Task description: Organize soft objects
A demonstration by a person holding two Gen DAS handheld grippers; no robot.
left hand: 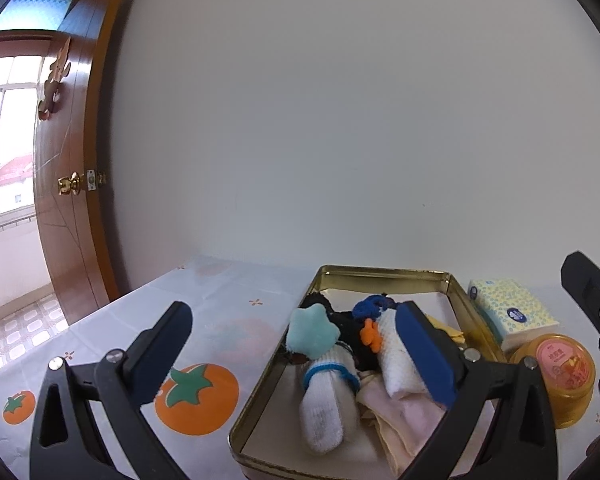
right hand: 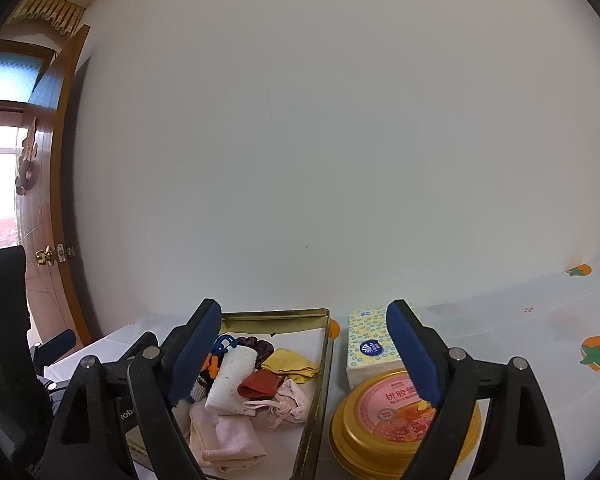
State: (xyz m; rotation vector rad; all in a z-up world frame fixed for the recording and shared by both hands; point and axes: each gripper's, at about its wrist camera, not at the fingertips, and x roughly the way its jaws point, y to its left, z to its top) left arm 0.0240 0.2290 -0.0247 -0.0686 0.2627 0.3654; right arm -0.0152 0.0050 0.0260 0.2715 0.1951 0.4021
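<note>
The gold tin [left hand: 380,270] sits on the surface [left hand: 228,292] and holds a jumble of soft things: a white sock [left hand: 324,404] with a blue band, a teal plush star [left hand: 312,330] at its 12 o'clock, a rolled white cloth [right hand: 232,380], folded pink cloth [right hand: 228,436], a yellow cloth [right hand: 290,362] and a red piece [right hand: 260,388]. At the tin's 3 o'clock stand a tissue pack [right hand: 366,346] and a round yellow tub [right hand: 384,420]. The left claw [left hand: 300,328] hangs above the tin's left edge, spread wide and empty. The right claw [right hand: 304,320] hangs between tin and tub, also spread wide, empty.
</note>
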